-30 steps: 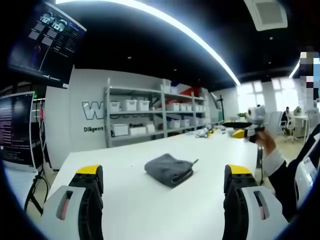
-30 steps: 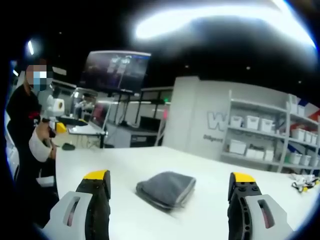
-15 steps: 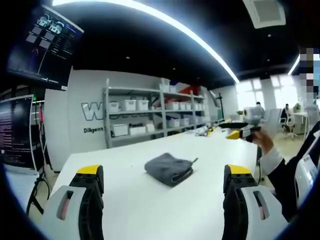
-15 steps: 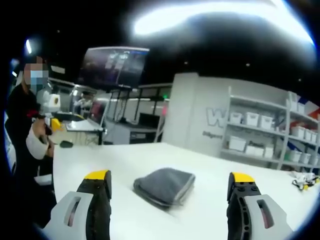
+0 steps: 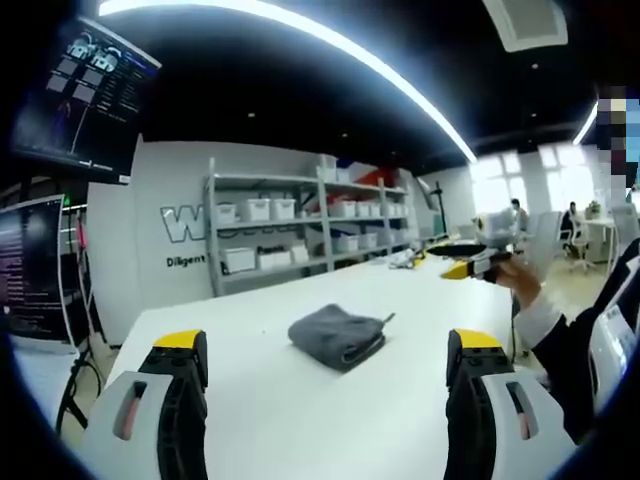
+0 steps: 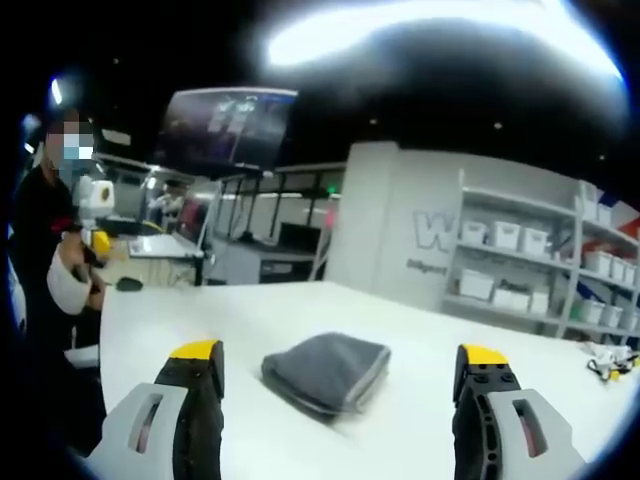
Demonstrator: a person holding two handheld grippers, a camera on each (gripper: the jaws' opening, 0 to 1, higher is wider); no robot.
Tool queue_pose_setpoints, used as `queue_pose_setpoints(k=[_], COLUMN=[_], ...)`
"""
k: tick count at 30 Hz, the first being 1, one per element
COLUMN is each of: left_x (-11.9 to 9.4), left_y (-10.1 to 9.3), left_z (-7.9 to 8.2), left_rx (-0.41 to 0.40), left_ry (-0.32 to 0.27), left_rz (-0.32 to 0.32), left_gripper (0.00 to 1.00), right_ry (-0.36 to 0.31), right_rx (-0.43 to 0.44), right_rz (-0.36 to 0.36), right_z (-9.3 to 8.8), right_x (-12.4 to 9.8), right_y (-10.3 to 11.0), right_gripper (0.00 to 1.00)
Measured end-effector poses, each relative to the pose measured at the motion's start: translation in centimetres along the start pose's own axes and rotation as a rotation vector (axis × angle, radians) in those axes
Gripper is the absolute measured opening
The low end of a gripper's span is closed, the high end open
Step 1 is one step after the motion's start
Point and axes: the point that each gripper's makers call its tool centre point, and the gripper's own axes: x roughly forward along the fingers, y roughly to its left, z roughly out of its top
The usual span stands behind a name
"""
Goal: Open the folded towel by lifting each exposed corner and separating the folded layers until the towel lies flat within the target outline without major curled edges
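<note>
A: The grey folded towel [image 5: 337,336] is seen just right of the centre of the left gripper view, lying on the white table [image 5: 260,400], well ahead of the left gripper [image 5: 325,350], whose jaws are spread wide with nothing held between them.

B: In the right gripper view the towel [image 6: 326,371] is placed at lower centre, framed between the jaws of the right gripper [image 6: 339,353], which are likewise held wide and empty. It is judged slightly nearer here than in the other view, though that is not certain.

A: The other gripper [image 5: 470,265] is spotted at mid right of the left gripper view, held in a hand [image 5: 520,290] above the table's far side.

B: The towel's long axis is seen running from upper left to lower right in the right gripper view, thick rounded fold at lower left. No target outline can be made out on the table. A downward and forward reach is called for before any corner is lifted.
</note>
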Motion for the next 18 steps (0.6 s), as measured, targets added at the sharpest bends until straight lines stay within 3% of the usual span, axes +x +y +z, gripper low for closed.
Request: queue_pose_setpoints(k=[6, 18], left_x=[-0.8, -0.7], left_y=[0.9, 0.5], left_z=[0.6, 0.6], left_rx=[-0.001, 0.016], left_ry=[-0.018, -0.001], left_rz=[0.028, 0.015], left_gripper=[0.98, 0.98], right_ry=[0.023, 0.029], right_rx=[-0.005, -0.003], right_rz=[-0.005, 0.015], right_z=[-0.8, -0.8], right_x=[0.7, 2.1], right_y=[-0.5, -0.6], right_gripper=[0.94, 0.93])
